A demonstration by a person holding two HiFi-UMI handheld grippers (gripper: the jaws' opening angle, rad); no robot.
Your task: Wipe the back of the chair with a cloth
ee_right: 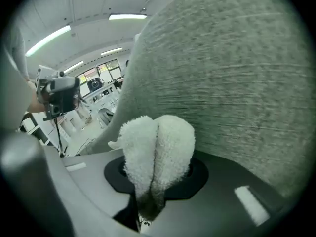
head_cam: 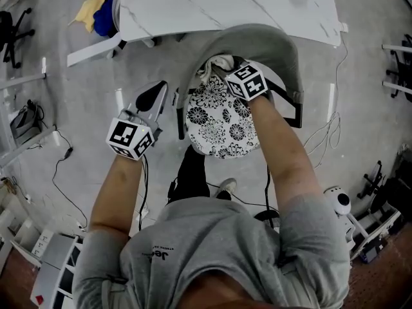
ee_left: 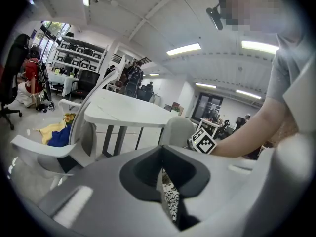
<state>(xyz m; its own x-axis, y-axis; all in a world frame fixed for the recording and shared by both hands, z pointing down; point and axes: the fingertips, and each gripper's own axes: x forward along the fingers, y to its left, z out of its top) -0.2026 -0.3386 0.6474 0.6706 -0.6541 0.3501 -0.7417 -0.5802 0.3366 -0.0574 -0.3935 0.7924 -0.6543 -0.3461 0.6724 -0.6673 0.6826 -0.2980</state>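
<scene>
We count two tools, one cloth and one chair, with one desk beyond it. The right tool (ee_right: 155,181) is clamped on the white terry cloth (ee_right: 158,147), which bulges out above the jaws in two folded lobes. The left tool (ee_left: 164,181) holds nothing, and its jaws are drawn in to a thin slit through which a strip of flowered fabric shows.

From the head view, the left tool (head_cam: 154,95) hangs over the floor (head_cam: 77,108) just left of the chair (head_cam: 293,76), apart from it. The right tool (head_cam: 226,69) reaches over the single black-and-white flowered cushion (head_cam: 222,118) on the seat. The cloth (head_cam: 219,63) sits right at the inner face of the grey curved back (head_cam: 257,44), above the cushion's far edge. In the right tool's own view, the back (ee_right: 237,83) fills most of the frame close behind the cloth, but we cannot tell whether the two actually touch.

From above, the marker cube (head_cam: 246,81) covers the right tool's jaws, so only a small part of the cloth shows. The seat hides the chair's legs. The white desk (head_cam: 225,5) is cut off at the top edge. One yellow-and-blue bundle (head_cam: 96,11) lies on the floor beside the desk. Far racks (ee_left: 79,58) hold dark boxes, too small for us to make out their contents.
</scene>
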